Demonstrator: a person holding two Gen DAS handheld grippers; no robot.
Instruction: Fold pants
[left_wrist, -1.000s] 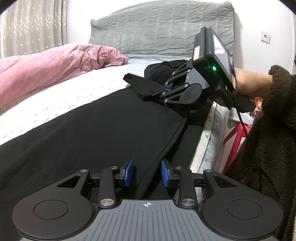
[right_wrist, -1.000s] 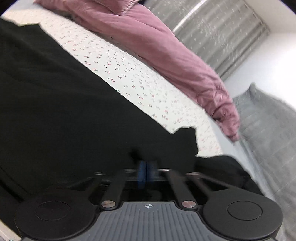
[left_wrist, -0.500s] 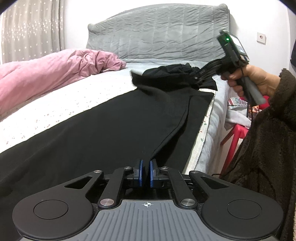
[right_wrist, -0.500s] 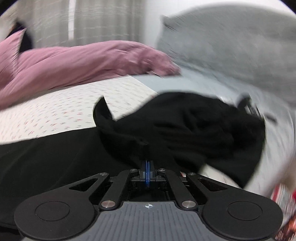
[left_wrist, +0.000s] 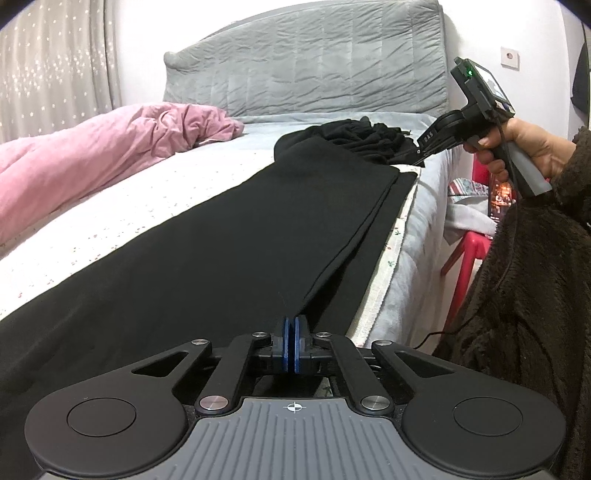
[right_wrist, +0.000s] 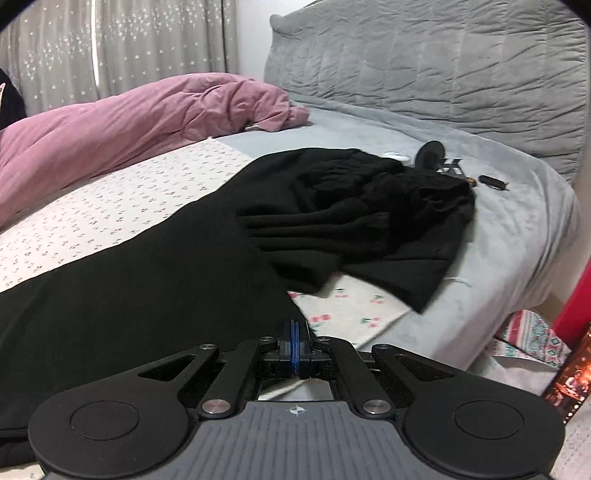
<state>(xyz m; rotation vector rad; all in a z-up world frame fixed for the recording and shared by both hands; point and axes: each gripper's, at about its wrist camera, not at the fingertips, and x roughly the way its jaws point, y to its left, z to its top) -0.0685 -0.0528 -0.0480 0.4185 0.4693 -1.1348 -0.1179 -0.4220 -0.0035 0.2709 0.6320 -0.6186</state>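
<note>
The black pants (left_wrist: 229, 236) lie lengthwise across the centre of the frame on the bed (left_wrist: 424, 221). The left gripper (left_wrist: 294, 345), bottom centre, has just been closing and now pinches the pants' near edge. The right gripper (right_wrist: 294, 354), jaws closed, clamps the pants' edge. A pink duvet (left_wrist: 92, 155) lies at upper left.

"DAS" on right gripper (left_wrist: 424, 149)
</note>
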